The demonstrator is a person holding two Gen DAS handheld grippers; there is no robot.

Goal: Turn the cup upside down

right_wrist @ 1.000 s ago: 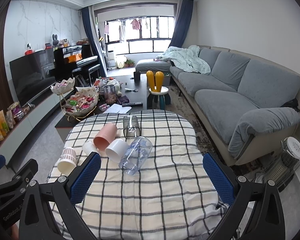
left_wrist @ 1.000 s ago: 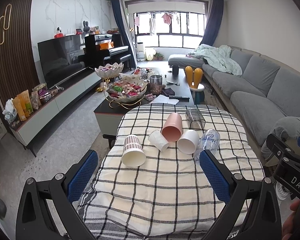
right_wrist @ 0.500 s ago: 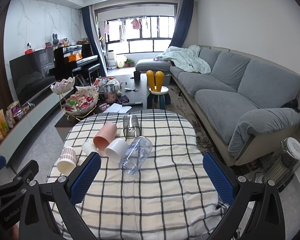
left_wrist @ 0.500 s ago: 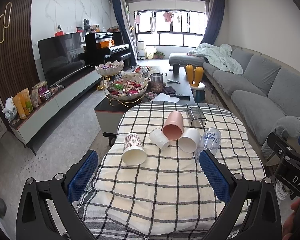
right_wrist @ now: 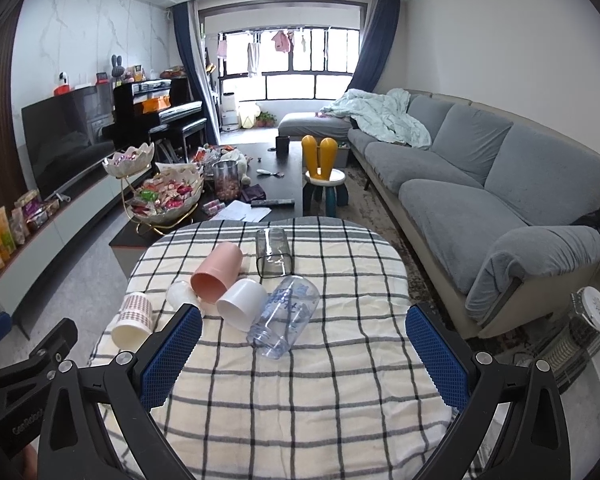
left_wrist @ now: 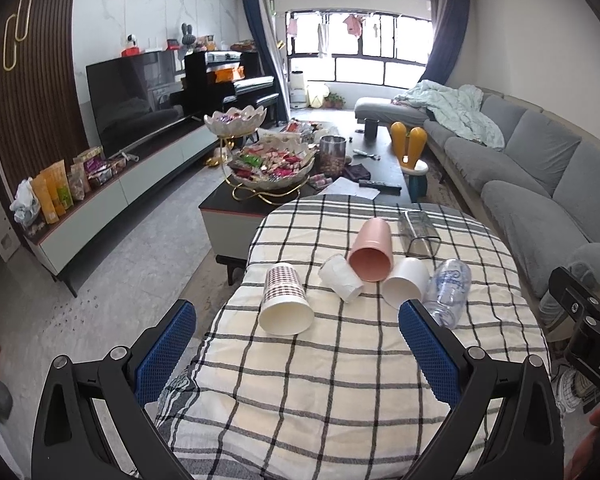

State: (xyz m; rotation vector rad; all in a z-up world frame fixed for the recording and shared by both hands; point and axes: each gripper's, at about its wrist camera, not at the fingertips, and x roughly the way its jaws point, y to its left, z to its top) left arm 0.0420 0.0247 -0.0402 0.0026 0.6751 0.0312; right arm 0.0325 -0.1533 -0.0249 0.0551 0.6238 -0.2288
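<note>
Several cups lie on their sides on the checked tablecloth (left_wrist: 340, 380): a patterned paper cup (left_wrist: 285, 300), a small white cup (left_wrist: 341, 283), a pink cup (left_wrist: 371, 249), a white cup (left_wrist: 406, 288), a clear plastic cup (left_wrist: 448, 292) and a smoky glass cup (left_wrist: 418, 230). My left gripper (left_wrist: 298, 350) is open and empty, above the near table, short of the paper cup. My right gripper (right_wrist: 304, 354) is open and empty, near the clear plastic cup (right_wrist: 286, 316). The pink cup (right_wrist: 216, 266) and white cup (right_wrist: 242, 304) lie left of it.
A coffee table (left_wrist: 260, 200) with snack bowls stands beyond the table. A grey sofa (right_wrist: 480, 184) runs along the right. A TV cabinet (left_wrist: 100, 200) lines the left wall. A heater (right_wrist: 588, 328) stands on the floor at right.
The left gripper has pulled back and risen slightly; the cups sit a little lower in its view. The right view is almost unchanged. No cup has moved.
</note>
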